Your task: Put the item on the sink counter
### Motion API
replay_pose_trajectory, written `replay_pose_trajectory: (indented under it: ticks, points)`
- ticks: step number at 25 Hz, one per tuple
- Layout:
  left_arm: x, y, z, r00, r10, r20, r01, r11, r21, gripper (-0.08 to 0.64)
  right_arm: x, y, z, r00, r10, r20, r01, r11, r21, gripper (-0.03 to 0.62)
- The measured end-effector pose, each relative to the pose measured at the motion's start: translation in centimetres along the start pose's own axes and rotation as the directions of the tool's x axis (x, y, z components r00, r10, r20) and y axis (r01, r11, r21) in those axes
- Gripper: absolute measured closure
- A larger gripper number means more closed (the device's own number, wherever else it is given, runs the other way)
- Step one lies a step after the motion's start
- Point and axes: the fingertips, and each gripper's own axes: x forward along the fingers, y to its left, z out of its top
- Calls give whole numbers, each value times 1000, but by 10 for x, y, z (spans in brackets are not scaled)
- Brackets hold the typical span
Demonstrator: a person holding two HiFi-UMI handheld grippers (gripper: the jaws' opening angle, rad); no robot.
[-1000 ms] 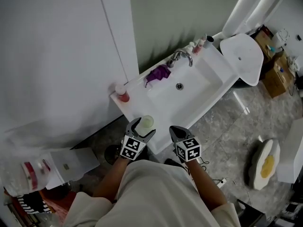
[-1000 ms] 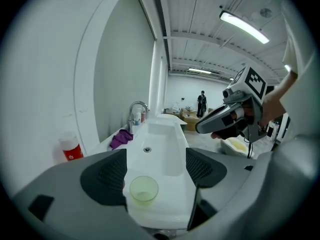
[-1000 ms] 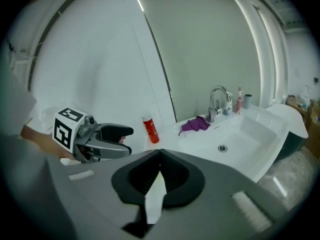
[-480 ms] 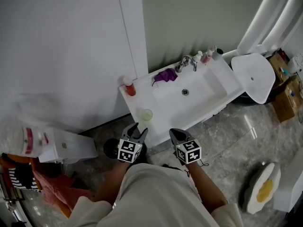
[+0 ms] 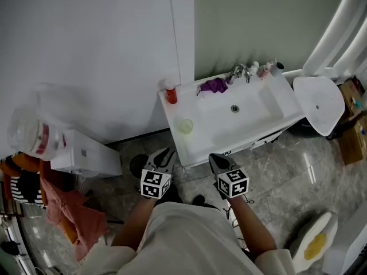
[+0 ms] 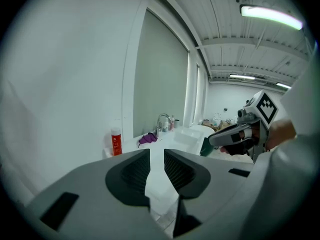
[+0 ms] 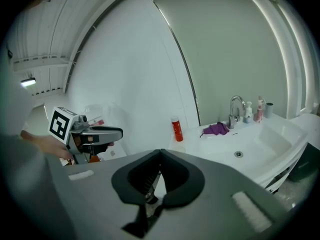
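- Pale cup is sitting on the table mid-frame, apart from both tongs (above them).
- Left tongs, empty and narrowly parted, have just been closing; right tongs are pressing shut, both pointing up-frame.

Red bottle, purple cloth beside faucet, white toilet, egg-shaped mat

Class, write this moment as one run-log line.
cup: on counter, free | left gripper: jaws just closing, empty | right gripper: shut, empty
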Motion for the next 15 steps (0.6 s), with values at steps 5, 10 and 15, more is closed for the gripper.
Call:
replay_pose_trajectory:
  ticks: [5, 10, 15]
  points:
    - [-25, 10, 1, 1000, 16, 21, -16, 1000, -20, 511, -1, 21, 4, 1000, 5, 20, -5, 1000, -21, 581]
    - [-52, 27, 1, 1000, 19, 23, -18, 1000, -16, 537, -1, 46, 11, 999, -14, 43, 16, 998, -53, 581]
    - [-87, 50, 17, 998, -6, 58, 8, 1000, -30, 552, -8, 74, 30, 994, -55, 99, 63, 995, -79, 581]
